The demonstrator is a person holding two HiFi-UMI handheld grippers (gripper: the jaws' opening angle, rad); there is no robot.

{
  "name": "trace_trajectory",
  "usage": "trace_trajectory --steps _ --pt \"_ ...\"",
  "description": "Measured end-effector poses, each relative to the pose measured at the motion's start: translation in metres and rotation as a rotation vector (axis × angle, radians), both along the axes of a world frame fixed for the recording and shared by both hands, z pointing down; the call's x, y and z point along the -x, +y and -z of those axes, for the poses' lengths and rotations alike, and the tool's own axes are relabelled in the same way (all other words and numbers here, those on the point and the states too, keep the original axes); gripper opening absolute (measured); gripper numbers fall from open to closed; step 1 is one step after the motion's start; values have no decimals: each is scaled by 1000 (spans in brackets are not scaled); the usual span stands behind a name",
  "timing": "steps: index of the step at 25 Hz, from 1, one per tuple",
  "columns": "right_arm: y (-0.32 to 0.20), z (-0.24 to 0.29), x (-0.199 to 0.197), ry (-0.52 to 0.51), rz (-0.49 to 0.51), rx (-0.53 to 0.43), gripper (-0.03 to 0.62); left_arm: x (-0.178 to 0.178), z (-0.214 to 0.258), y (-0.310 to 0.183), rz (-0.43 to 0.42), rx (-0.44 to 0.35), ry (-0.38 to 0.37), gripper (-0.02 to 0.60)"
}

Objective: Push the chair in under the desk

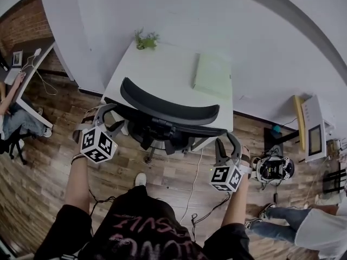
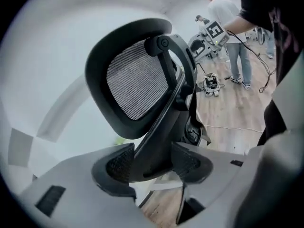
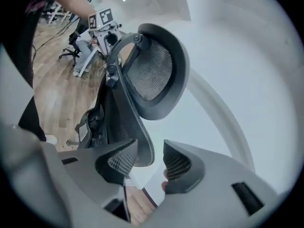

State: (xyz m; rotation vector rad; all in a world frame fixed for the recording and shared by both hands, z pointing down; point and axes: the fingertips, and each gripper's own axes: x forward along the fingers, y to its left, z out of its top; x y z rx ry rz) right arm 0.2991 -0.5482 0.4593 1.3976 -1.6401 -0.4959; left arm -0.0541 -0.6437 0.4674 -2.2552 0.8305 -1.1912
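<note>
A black mesh-backed office chair (image 1: pixel 168 112) stands with its seat under the white desk (image 1: pixel 162 69); its backrest and headrest stick out toward me. My left gripper (image 1: pixel 105 111) is at the backrest's left edge. In the left gripper view the chair's dark frame (image 2: pixel 161 127) fills the gap between the pads, so the left gripper (image 2: pixel 152 163) is shut on it. My right gripper (image 1: pixel 227 144) is at the backrest's right edge. In the right gripper view the backrest rim (image 3: pixel 142 141) lies against one pad, with a gap to the other, so the right gripper (image 3: pixel 149 160) is open.
A small plant (image 1: pixel 145 39) and a pale green pad (image 1: pixel 212 75) sit on the desk. Cables (image 1: pixel 195 191) trail over the wood floor behind the chair. A round device (image 1: pixel 274 168) lies on the floor at right. One person sits far left (image 1: pixel 13 115); another's legs (image 1: pixel 287 223) show lower right.
</note>
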Motion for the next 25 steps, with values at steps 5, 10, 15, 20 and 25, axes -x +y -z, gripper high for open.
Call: trace_trajectory --steps 5,10,15,20,25 --pt "32 24 3 -152 -58 -117 84 -1 22 32 63 -27 152 198" --pt "68 29 13 -295 -88 -162 36 5 29 70 127 -31 247 111" --pt "95 32 23 -416 -89 -172 31 9 42 104 170 -42 357 52" --pt "116 40 30 -508 -110 -184 29 15 63 130 193 -44 464 21" --pt "130 45 39 -601 -139 -202 28 21 72 142 232 -29 602 15"
